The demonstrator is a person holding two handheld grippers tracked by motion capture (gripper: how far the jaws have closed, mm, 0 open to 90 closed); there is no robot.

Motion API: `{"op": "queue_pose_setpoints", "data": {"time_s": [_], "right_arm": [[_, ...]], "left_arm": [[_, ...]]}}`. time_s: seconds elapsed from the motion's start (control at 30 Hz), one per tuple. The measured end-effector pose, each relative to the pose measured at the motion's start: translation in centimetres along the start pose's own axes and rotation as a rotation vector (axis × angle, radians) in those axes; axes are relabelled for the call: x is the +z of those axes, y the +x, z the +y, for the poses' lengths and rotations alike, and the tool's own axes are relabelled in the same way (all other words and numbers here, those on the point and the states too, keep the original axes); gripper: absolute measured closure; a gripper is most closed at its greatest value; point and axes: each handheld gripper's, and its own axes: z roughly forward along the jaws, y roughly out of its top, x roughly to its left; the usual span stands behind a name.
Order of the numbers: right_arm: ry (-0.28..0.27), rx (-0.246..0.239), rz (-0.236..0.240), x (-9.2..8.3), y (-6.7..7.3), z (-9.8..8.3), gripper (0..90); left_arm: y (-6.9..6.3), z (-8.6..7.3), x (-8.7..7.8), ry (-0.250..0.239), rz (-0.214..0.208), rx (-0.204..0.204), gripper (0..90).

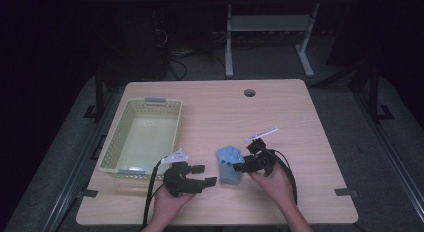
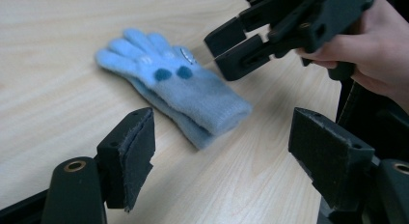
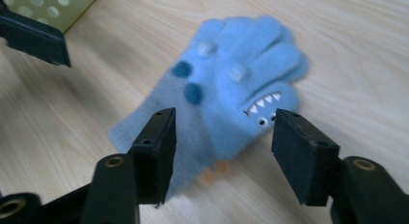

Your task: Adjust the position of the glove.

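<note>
The right gripper (image 1: 239, 167) stands with its jaws spread wide and nothing between the pads; in its own view the two black pads frame the blue glove (image 3: 231, 103), which lies on the table just ahead of and below them. That is the relation the next move hangs on: the glove's long axis runs away from this gripper's side, cuff nearer, fingers farther (the cuff edge is blurred, so exactly how close the pads are is hard to tell). I judge that closing on the glove calls for coming down over the cuff end.

The left gripper (image 1: 201, 175) is also open and empty, pointed at the glove from the other side and a little farther off, so the right hand (image 1: 272, 184) looks the nearer.

The glove is soft, fuzzy knit, folded or doubled, with dark blue spots and a small toothed face; it should squash and drape when pinched. It sits on the pale wood-grain table (image 1: 300, 122) toward the near edge, midway along it. A pale green perforated basket (image 1: 112, 149) stands at the left edge.
</note>
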Motion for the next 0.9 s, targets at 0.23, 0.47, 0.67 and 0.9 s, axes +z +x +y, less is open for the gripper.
{"op": "queue_pose_setpoints", "data": {"time_s": [0.23,0.47,0.67,0.9], "right_arm": [[-0.032,0.074,0.025,-0.2,-0.8,-1.3,33.7],[-0.072,0.154,0.07,0.0,-1.4,-1.9,36.0],[-0.082,0.191,0.089,0.6,-1.6,-2.3,38.8],[-0.085,0.19,0.105,1.1,-1.4,-2.7,42.3]], "left_arm": [[1.1,0.6,1.6,0.024,-0.003,-0.12,29.6],[2.1,1.2,3.0,0.023,-0.012,-0.238,31.3],[2.2,1.1,4.2,0.051,-0.005,-0.271,34.0],[2.5,0.9,4.8,0.062,-0.003,-0.295,37.2]]}}
